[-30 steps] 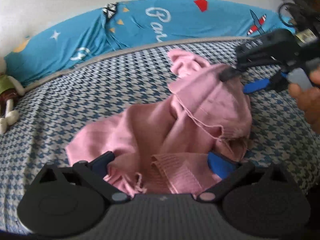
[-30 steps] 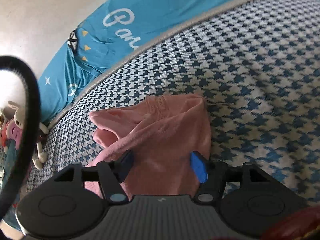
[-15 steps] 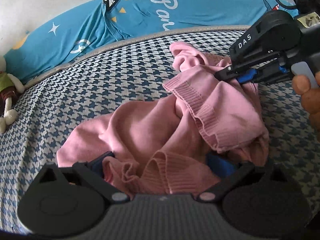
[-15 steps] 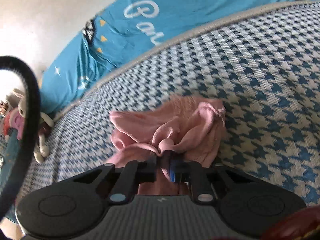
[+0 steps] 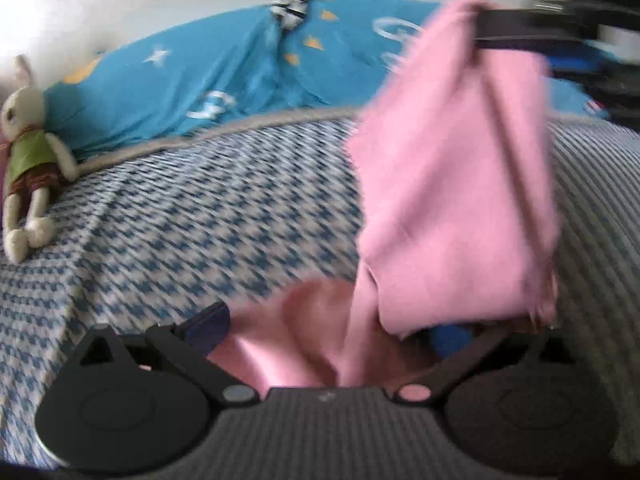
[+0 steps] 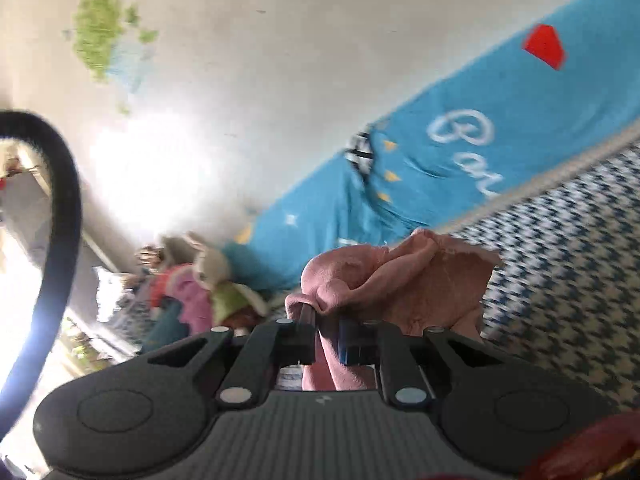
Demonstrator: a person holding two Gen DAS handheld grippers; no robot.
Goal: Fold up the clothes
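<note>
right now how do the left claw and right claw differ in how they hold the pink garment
The right claw is shut on a bunched fold of the pink garment; the left claw stands wide open with cloth lying loose between its fingers. The right claw holds its part up so the cloth hangs; the left sits low, near the checked bedcover. Both have the same garment between their fingers.
</note>
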